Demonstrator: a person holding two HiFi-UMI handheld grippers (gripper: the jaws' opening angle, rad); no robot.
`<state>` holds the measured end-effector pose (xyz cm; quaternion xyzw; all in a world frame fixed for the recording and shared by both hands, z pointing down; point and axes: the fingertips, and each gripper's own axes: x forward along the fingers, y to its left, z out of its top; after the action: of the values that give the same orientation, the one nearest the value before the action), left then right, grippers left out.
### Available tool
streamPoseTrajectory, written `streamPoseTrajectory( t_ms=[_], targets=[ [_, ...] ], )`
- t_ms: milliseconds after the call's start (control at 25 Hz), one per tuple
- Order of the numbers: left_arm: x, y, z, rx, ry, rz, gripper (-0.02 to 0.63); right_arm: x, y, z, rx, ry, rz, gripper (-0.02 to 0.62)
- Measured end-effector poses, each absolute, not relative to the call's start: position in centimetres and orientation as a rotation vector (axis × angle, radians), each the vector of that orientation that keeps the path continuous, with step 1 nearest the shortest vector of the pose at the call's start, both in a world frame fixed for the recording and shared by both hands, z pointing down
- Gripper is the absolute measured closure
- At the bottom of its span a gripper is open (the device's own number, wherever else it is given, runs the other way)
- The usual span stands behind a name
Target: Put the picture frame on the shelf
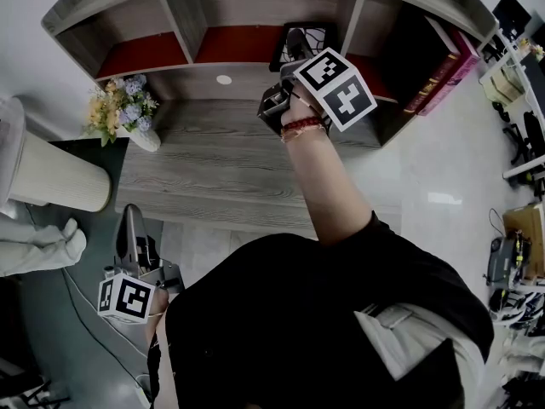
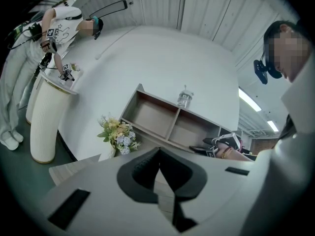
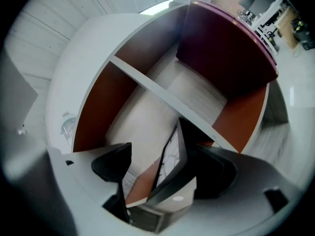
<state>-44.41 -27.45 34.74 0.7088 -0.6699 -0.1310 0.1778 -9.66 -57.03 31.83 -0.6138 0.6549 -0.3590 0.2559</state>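
The black picture frame [image 1: 304, 41] with a pale branch-pattern picture stands in the middle bay of the wooden shelf [image 1: 180, 25], on its red floor. My right gripper [image 1: 292, 58] reaches into that bay. In the right gripper view the frame [image 3: 173, 162] stands edge-on between the wide jaws of the right gripper [image 3: 160, 150], close to the right jaw and apart from the left one. My left gripper [image 1: 129, 227] hangs low beside the desk, its jaws meeting at the tips [image 2: 158, 152] with nothing between them.
A bunch of flowers [image 1: 124, 109] sits on the wooden desk top [image 1: 204, 173] at the left. Maroon books [image 1: 440, 65] fill the right bay. A white ribbed cylinder [image 1: 53, 179] stands at the left. A water bottle [image 2: 184, 98] tops the shelf.
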Motion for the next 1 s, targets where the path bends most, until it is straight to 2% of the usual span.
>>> streamPoseTrajectory(
  t_ms=[120,1000],
  targets=[
    [-44.4,-27.3,34.7,2.007,-1.894,-0.374,0.594,-9.8,-56.8,31.7,-1.599,1.752,-1.026,0.212],
    [-42.4,-26.8,34.1,2.034,-1.865,-0.388,0.594,-8.8,-55.6,33.6,-1.377,1.595,-1.269,0.186]
  ],
)
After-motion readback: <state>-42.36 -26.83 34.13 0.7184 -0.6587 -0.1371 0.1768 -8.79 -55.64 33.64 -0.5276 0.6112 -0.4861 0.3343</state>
